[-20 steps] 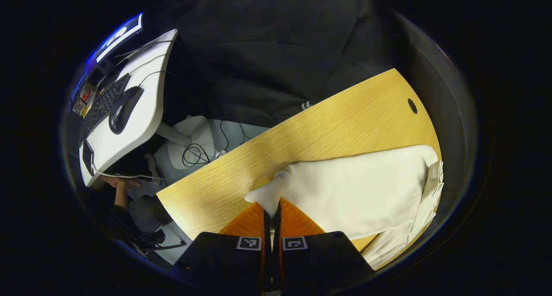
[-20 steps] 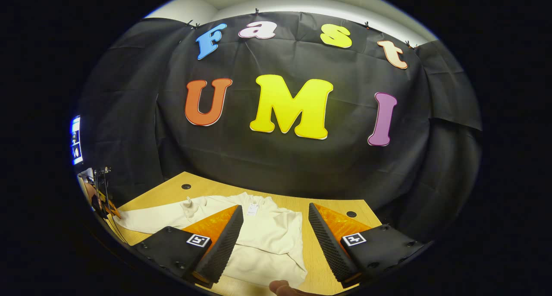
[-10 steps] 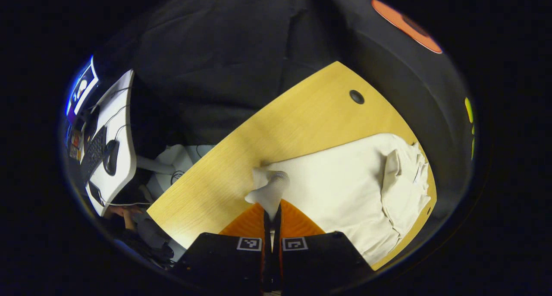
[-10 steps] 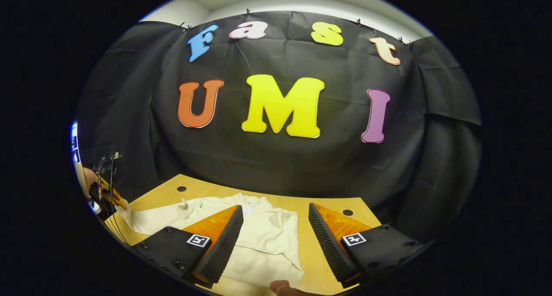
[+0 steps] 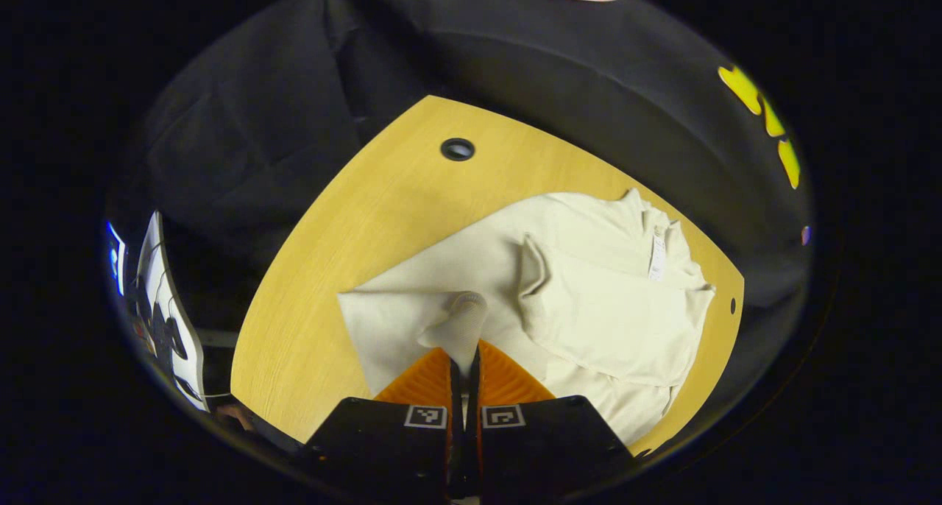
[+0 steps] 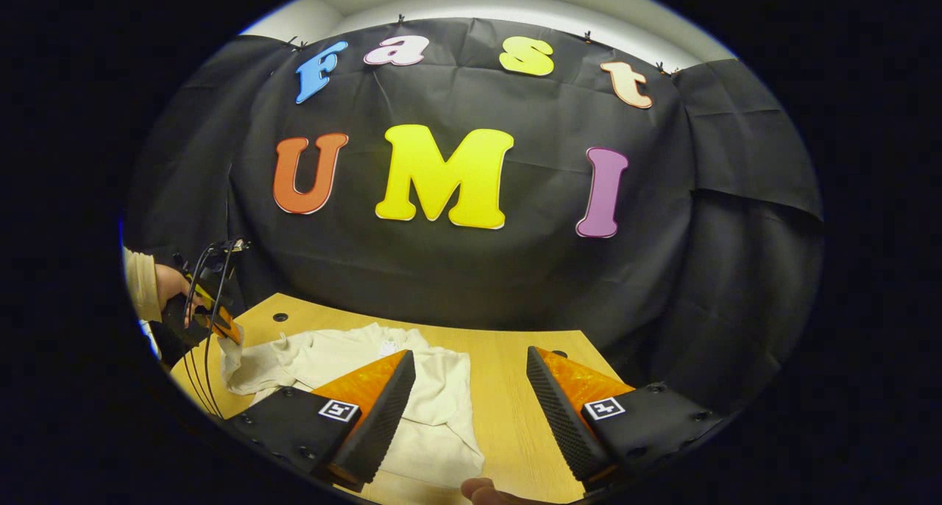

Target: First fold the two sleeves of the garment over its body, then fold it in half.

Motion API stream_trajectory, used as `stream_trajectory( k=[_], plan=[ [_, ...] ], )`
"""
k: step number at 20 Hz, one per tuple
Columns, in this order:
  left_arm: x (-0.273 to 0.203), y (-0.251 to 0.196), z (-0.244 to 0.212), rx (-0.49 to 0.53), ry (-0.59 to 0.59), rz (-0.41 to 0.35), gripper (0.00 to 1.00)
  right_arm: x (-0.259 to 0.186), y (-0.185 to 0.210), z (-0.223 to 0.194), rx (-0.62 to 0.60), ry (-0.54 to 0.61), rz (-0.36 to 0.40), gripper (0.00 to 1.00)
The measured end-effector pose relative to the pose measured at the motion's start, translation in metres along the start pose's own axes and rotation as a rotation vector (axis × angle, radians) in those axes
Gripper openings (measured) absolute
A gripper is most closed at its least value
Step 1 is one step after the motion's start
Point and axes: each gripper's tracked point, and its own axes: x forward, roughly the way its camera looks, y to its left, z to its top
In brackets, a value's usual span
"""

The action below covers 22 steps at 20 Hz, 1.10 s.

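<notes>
Left hand-held gripper clenched on sleeve, raised over garment; right hand-held gripper released.

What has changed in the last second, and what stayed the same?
The left tool, shut on the sleeve cuff, has carried it from the table's edge inward over the garment's body. Unchanged: its grip on the cuff, the right tool open above the table, and the other sleeve folded.

The garment is partly hidden behind the right gripper; the sleeve end disappears between the left gripper fingers.
</notes>
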Motion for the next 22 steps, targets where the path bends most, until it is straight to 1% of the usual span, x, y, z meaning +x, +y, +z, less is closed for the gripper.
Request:
stream_trajectory(
  k=[3, 6, 11, 13, 15, 17, 20, 22],
  plan=[
    [0.0, -0.044, 0.005, 0.076, -0.001, -0.039, 0.04, -0.003, -0.016, -0.003, 0.004, 0.007, -0.035, 0.95],
    [0.006, -0.082, 0.011, 0.142, -0.018, -0.052, 0.04, -0.006, -0.029, -0.007, 0.003, 0.02, -0.066, 0.95],
    [0.004, -0.14, 0.006, 0.212, -0.013, -0.098, 0.04, -0.007, -0.041, -0.007, -0.001, 0.021, -0.095, 0.95],
    [0.005, -0.165, 0.002, 0.238, -0.01, -0.118, 0.03, -0.01, -0.052, -0.01, 0.0, 0.025, -0.107, 0.95],
    [0.006, -0.187, -0.001, 0.264, -0.02, -0.128, 0.04, -0.013, -0.063, -0.012, 0.006, 0.029, -0.122, 0.95],
    [0.009, -0.21, -0.004, 0.314, -0.039, -0.131, 0.03, -0.013, -0.074, -0.015, 0.01, 0.04, -0.139, 0.95],
    [0.014, -0.253, -0.015, 0.339, -0.026, -0.175, 0.03, -0.016, -0.091, -0.014, 0.011, 0.035, -0.169, 0.95],
    [0.011, -0.28, -0.022, 0.375, -0.033, -0.194, 0.04, -0.017, -0.1, -0.017, 0.011, 0.04, -0.181, 0.95]
  ],
)
